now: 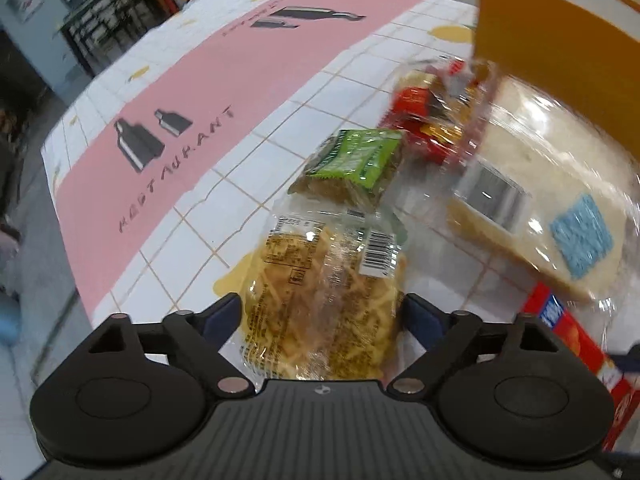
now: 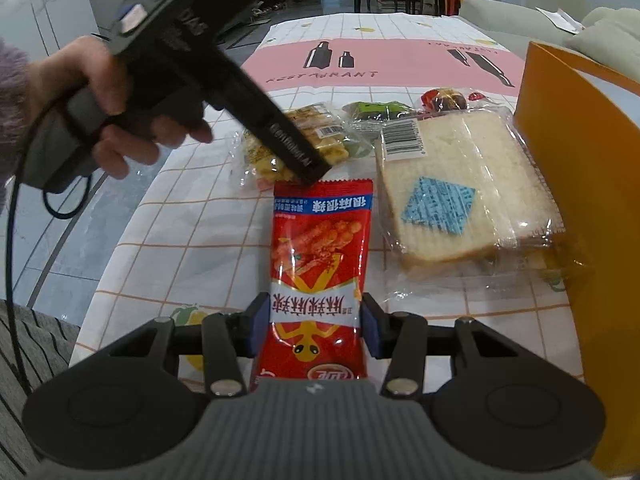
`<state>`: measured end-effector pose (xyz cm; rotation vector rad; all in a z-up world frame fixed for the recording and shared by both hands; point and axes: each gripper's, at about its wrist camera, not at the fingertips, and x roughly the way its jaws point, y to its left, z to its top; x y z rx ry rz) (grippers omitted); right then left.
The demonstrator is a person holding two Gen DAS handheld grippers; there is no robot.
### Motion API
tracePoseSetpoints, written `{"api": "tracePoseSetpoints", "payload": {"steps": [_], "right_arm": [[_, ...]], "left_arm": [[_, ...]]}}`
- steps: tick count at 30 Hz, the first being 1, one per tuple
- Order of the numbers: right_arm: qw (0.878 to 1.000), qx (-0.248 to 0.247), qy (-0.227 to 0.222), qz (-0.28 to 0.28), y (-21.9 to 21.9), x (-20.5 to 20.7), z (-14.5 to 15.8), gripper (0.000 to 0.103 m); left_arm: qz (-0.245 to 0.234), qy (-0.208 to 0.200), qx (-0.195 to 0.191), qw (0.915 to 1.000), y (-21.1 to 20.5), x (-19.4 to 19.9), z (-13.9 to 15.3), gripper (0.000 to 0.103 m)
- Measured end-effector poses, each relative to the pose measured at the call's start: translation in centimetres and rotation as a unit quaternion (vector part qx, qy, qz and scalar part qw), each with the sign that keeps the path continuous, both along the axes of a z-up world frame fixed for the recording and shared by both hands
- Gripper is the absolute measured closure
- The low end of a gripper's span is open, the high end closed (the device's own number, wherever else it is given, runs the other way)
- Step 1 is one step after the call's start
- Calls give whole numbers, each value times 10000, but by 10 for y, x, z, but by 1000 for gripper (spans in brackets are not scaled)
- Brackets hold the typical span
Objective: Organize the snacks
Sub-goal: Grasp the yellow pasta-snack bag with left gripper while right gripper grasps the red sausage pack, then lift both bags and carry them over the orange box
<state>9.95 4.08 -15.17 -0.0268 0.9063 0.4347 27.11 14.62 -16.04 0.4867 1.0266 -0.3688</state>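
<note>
Right now both tools are at the snacks on the table, whose cloth (image 2: 168, 216) is white squares with a pink band. The left gripper (image 1: 322, 312) has its blue pads set against either side of a clear bag of yellow noodle snacks (image 1: 320, 300), so its tongs are closed on that bag, which lies on the cloth and reaches forward from the jaws. Just beyond the bag's far end lies a green packet (image 1: 356, 160), and past that a clear bag of red and gold sweets (image 1: 432, 120), blurred. To the right sits a wrapped slab of sliced bread (image 2: 460, 188) with a blue sticker, beside an orange box wall (image 2: 560, 152). The right gripper (image 2: 310, 320) is narrowed onto a red chip packet (image 2: 320, 248), its pads pressing the packet's sides near the lower end; the packet lies flat, pointing away toward the noodle bag. In the right wrist view the person's left hand (image 2: 100, 108) holds the other tool's black handle above the cloth.
</note>
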Motion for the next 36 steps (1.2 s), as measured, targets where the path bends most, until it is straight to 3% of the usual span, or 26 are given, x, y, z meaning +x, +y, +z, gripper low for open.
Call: {"api": "tracePoseSetpoints", "payload": {"steps": [2,3,5,7,12,19,23,31,36], "right_arm": [[10000,-18,-13,4,1,0,0,56],[10000,-28,-24,2,1,-1,0,56],[10000,-53,-61,18,3,-2,-1,56],[9999,-52,-95,40,3,-2,-1,56],[9997,-34,-191,114,2,-3,-1,57],[9993,375,20,-83,-3,-6,6,60],[9989,393,-246,66,0,-14,23,60],[9976,646,-237,46,-18,-26,54,61],[9960,643,-616,86,-33,-42,77,61]], "left_arm": [[365,298,-336,9983,13,12,-4,0],[610,568,-695,9941,23,19,-8,0],[833,549,-988,9901,31,22,-10,0],[758,363,-1023,9912,29,15,-12,0],[1132,79,-1149,9869,24,-1,-10,3],[1517,16,-1116,9821,23,-19,-4,8],[1698,-7,-1184,9784,27,-33,7,9],[2330,-100,-1664,9581,35,-59,32,9],[2538,-245,-2547,9328,39,-81,60,9]]}}
